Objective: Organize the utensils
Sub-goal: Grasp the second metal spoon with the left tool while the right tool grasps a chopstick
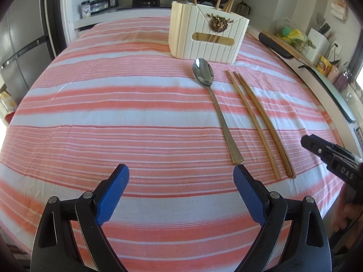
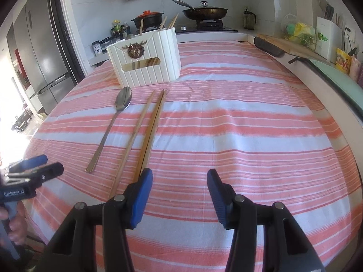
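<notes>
We are lining up on the chopsticks; our right gripper is gaping, empty, our left gripper likewise; next, straddling and lifting them toward the holder

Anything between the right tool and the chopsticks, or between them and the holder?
Nothing visible. The right tool is open just right of the chopsticks' near ends; bare striped cloth runs to the white holder. The spoon lies alongside, left.

Striped tablecloth, steel fridge left, stove with pans behind, daylight.
</notes>
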Motion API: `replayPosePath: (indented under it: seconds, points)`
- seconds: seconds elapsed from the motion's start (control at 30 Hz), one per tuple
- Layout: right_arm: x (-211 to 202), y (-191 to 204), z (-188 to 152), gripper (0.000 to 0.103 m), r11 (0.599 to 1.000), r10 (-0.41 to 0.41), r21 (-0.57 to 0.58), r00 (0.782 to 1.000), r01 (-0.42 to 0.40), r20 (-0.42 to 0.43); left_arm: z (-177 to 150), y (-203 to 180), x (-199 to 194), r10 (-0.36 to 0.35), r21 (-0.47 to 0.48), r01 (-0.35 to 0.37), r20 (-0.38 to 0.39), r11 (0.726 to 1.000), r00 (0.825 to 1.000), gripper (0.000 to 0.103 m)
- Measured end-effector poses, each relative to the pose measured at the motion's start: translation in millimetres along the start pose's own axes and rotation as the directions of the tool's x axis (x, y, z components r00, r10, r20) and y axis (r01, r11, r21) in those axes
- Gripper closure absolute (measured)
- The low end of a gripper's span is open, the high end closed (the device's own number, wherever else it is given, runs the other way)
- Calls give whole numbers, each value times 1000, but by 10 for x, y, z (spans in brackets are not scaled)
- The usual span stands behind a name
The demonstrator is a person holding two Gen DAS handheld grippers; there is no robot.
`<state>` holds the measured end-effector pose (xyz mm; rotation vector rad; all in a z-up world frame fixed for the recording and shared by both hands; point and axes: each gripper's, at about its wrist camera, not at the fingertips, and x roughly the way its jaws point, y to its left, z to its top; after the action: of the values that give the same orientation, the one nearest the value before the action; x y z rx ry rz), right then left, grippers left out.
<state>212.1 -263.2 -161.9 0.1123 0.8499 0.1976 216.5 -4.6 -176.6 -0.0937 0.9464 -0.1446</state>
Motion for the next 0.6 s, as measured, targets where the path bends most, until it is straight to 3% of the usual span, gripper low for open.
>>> replayPosePath:
  seconds: [0.07,0.2,0.5,0.6]
  points:
    - [92,16,93,69,1000,28,5,999,-27,-31,9,-28,16,-7,6,7,-5,1000,1000,9]
    - [287,131,243,82,997,63,-27,995,-66,-81,103,-97,30,-3,35,3,9,999,1000,9]
    - [581,309,367,87,992,50,-108,984,-69,-173,358,-204,218,-3,74,2,8,997,1000,9]
    - [604,246,404,88,995,59,-69,979,-73,-196,393,-255,315,0,90,0,-6,996,1000,9]
